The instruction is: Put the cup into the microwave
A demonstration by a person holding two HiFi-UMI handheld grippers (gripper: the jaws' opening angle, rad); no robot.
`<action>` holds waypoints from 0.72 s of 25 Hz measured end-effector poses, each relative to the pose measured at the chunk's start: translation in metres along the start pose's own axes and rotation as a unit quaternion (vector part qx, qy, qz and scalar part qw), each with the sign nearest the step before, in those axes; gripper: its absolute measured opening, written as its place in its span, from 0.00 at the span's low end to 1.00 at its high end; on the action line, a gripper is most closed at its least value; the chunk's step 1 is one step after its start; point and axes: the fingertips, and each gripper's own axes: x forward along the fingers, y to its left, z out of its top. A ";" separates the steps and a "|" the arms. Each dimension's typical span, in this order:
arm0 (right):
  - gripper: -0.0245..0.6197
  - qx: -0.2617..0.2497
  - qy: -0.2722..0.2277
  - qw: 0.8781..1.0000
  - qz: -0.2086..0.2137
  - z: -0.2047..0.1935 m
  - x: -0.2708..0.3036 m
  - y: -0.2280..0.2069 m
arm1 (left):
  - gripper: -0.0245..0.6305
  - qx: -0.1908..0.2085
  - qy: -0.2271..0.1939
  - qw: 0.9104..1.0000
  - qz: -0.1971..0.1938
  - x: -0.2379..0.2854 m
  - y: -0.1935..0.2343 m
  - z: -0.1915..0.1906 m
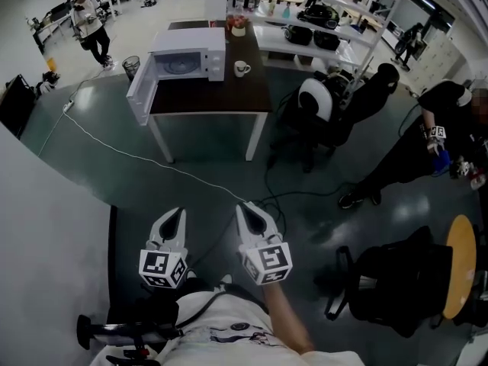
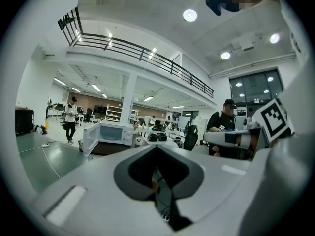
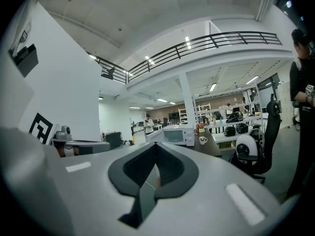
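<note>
I'm at the approach step: nothing is picked up yet, and both grippers hang well short of the table. The left gripper is clenched on nothing, and the right gripper is likewise clamped together and empty. The cup stands upright on the table just right of the microwave, whose door is swung open to the left. Next I'd close the gap to the table, spread 1 gripper's jaws, likely the right, and line it up on the cup.
</note>
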 end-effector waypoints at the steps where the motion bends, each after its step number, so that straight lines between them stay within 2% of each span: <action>1: 0.04 0.002 0.001 1.000 0.000 -0.001 0.001 -0.001 | 0.04 0.002 0.001 1.000 0.000 0.000 0.000 0.000; 7: 0.04 0.008 0.006 1.000 0.006 -0.002 0.019 0.003 | 0.04 0.000 0.002 1.000 -0.002 0.008 0.013 0.003; 18: 0.04 0.005 -0.001 1.000 -0.015 0.019 0.086 -0.003 | 0.04 0.004 -0.016 0.999 -0.038 0.065 0.054 0.036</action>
